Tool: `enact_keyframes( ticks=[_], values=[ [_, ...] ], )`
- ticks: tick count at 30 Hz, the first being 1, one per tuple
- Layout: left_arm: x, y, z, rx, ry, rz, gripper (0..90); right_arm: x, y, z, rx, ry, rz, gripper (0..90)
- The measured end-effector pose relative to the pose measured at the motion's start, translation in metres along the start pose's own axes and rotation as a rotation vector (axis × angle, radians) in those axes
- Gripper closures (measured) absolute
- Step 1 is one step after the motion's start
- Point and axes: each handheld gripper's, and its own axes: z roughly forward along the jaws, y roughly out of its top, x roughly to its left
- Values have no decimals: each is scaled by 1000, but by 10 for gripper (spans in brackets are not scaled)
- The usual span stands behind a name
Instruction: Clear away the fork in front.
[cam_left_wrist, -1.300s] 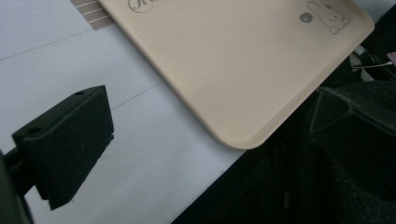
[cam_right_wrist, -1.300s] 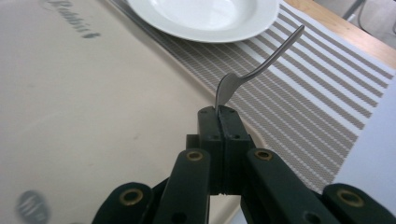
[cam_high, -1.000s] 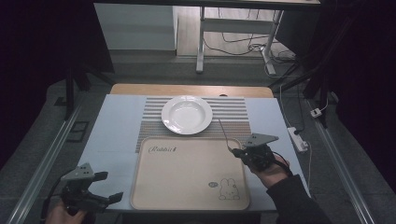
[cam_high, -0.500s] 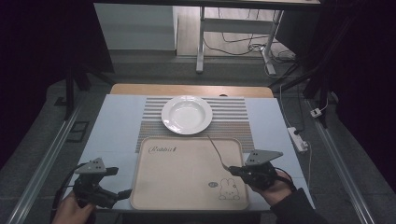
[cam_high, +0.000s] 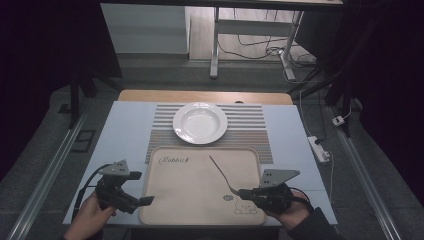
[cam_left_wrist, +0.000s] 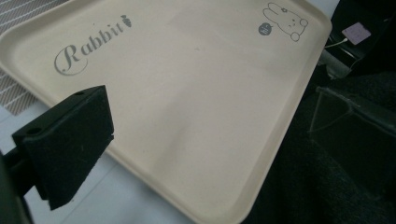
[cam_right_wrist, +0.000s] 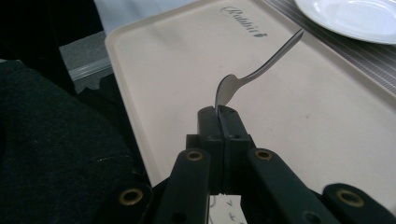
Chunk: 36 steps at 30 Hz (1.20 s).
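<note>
A beige tray printed with "Rabbit" lies at the near middle of the table. My right gripper is over its near right corner, shut on the broad end of a metal utensil. The thin handle slants away across the tray. In the right gripper view the jaws pinch the utensil above the tray. My left gripper sits at the tray's near left corner, open and holding nothing. One of its black pads hangs over the tray's rim.
A white plate stands on a striped placemat just beyond the tray, and its edge is in the right gripper view. A white power strip lies off the table's right edge. Metal rails run along both sides.
The right gripper has drawn back toward the near edge with the utensil still in it. The left gripper has slid right, up to the tray's near left corner.
</note>
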Motion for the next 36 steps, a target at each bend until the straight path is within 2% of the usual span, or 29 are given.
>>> enact_keyframes(
  ticks=[7, 9, 17, 18, 20, 26, 34, 36],
  values=[
    [0, 14, 13, 27, -13, 51, 0, 7, 4, 6, 1, 39, -25, 894],
    [0, 20, 18, 44, -15, 68, 0, 10, 7, 10, 0, 71, -34, 894],
    [0, 42, 36, 72, -14, 123, 0, 15, 11, 17, 9, 114, -64, 893],
    [0, 45, 39, 83, -17, 135, 3, 16, 13, 19, 9, 133, -70, 894],
    [0, 49, 43, 98, -21, 158, 5, 16, 14, 19, 11, 137, -75, 894],
    [-3, 61, 59, 152, -46, 263, 5, 18, 19, 26, 23, 178, -102, 894],
    [-6, 77, 80, 194, -90, 358, 2, 21, 23, 30, 23, 215, -122, 893],
    [-7, 79, 82, 199, -99, 370, 5, 21, 25, 31, 26, 222, -129, 894]
  ],
)
